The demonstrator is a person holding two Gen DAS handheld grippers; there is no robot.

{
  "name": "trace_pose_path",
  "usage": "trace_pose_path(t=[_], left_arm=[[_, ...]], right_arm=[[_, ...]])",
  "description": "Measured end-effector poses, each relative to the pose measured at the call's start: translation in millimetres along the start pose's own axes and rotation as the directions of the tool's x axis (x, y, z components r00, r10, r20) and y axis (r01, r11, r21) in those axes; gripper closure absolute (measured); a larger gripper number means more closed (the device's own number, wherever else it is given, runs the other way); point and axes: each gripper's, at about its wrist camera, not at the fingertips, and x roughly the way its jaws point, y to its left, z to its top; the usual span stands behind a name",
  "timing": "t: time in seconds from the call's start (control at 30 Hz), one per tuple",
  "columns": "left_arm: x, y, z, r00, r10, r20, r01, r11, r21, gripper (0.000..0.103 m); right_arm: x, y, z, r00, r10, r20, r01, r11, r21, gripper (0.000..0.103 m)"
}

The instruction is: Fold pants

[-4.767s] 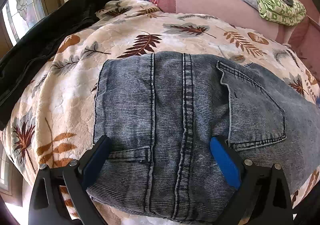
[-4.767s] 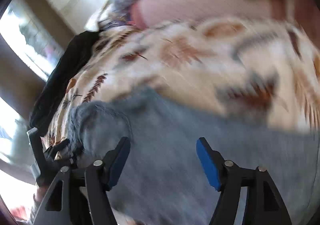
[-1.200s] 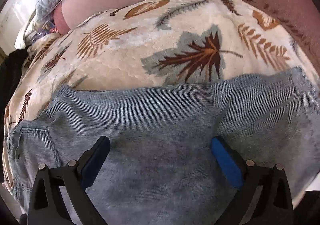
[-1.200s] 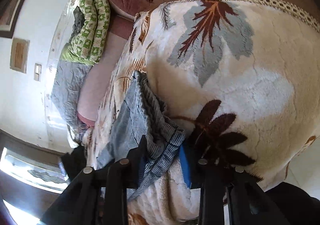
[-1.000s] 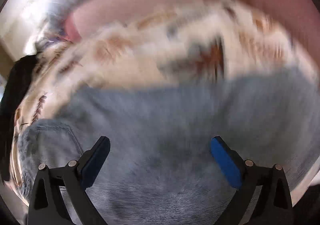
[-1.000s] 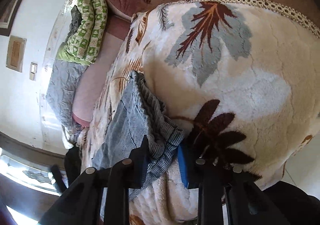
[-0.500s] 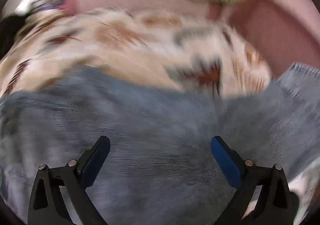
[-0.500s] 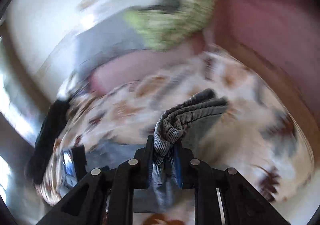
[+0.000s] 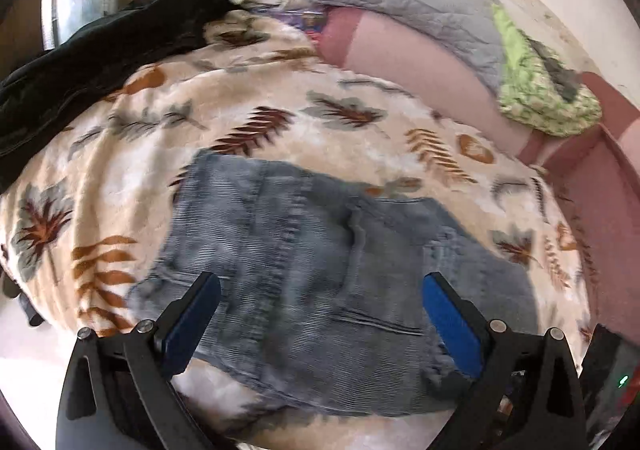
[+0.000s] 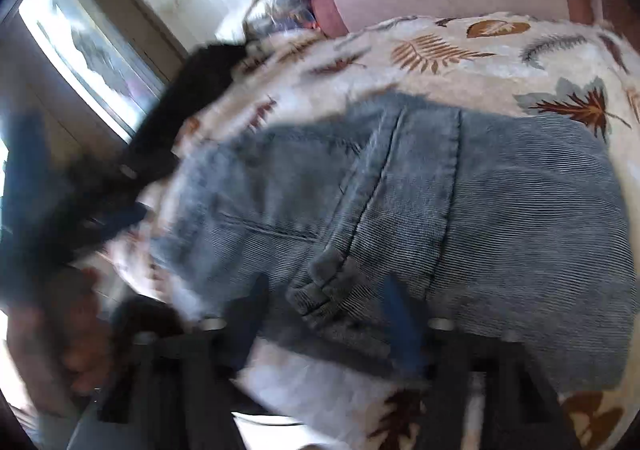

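The blue-grey denim pants (image 9: 320,274) lie folded in a compact stack on the leaf-print blanket (image 9: 168,153). My left gripper (image 9: 320,314) is open and empty, just above the near edge of the stack. In the right wrist view the pants (image 10: 460,209) fill the middle, with a folded hem corner (image 10: 320,282) near my fingers. My right gripper (image 10: 324,314) is blurred by motion; its jaws stand apart around that corner, with no grip on the cloth.
A black garment (image 9: 80,65) lies at the blanket's far left. A grey quilt (image 9: 412,5), pink cushions (image 9: 408,61) and a green patterned cloth (image 9: 540,97) sit behind. A window (image 10: 92,53) is at the left. The blanket's front edge (image 9: 360,430) is close below.
My right gripper carried the pant end over onto the stack and has opened, letting the cloth go. My left gripper stayed open and swung back towards the waist end.
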Motion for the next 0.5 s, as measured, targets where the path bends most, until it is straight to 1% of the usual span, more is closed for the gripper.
trace_pose_path(t=[0.07,0.1,0.13,0.2,0.23,0.27,0.3,0.33,0.37,0.4,0.43,0.47,0.5], left_arm=[[-9,-19,-1,0.998,-0.063,0.002,0.063,0.998,0.023,0.003],[-12,-37,-1,0.994,-0.107,0.004,0.107,0.993,0.05,0.003],[-14,-53,-2,0.99,-0.143,0.005,0.142,0.987,0.078,0.003],[-10,-84,-6,0.979,-0.202,-0.011,0.202,0.97,0.136,0.003],[-4,-96,-10,0.974,-0.224,-0.037,0.227,0.961,0.156,0.003],[7,-106,-15,0.97,-0.228,-0.081,0.239,0.958,0.161,0.003],[24,-114,-24,0.966,-0.216,-0.144,0.238,0.959,0.156,0.002],[46,-120,-35,0.96,-0.179,-0.215,0.218,0.961,0.172,0.002],[73,-125,-50,0.951,-0.093,-0.296,0.163,0.962,0.22,0.003],[97,-127,-65,0.934,0.014,-0.356,0.088,0.959,0.271,0.005],[97,-133,-74,0.956,0.06,-0.287,0.047,0.935,0.352,0.005],[87,-143,-80,0.969,0.087,-0.23,0.017,0.91,0.415,0.005],[82,-148,-82,0.967,0.086,-0.239,0.025,0.905,0.424,0.005]], right_arm=[[-34,-18,3,0.995,0.028,0.091,-0.035,0.997,0.073,0.028],[-46,-30,4,0.992,0.036,0.12,-0.05,0.992,0.116,0.028],[-59,-51,3,0.987,0.046,0.155,-0.076,0.977,0.197,0.028],[-70,-86,0,0.975,0.085,0.204,-0.151,0.932,0.329,0.028],[-69,-107,-5,0.971,0.111,0.212,-0.189,0.899,0.395,0.028],[-61,-126,-13,0.974,0.131,0.187,-0.205,0.863,0.461,0.028],[-48,-145,-22,0.979,0.161,0.124,-0.203,0.822,0.533,0.031],[-44,-158,-29,0.967,0.216,0.138,-0.255,0.779,0.572,0.039],[-49,-163,-30,0.957,0.244,0.157,-0.289,0.758,0.584,0.039],[-54,-165,-22,0.956,0.256,0.147,-0.292,0.755,0.588,0.039],[-61,-163,-11,0.959,0.243,0.147,-0.283,0.776,0.564,0.037],[-70,-160,1,0.96,0.232,0.154,-0.279,0.801,0.529,0.037],[-79,-158,14,0.957,0.237,0.167,-0.29,0.821,0.492,0.037]])
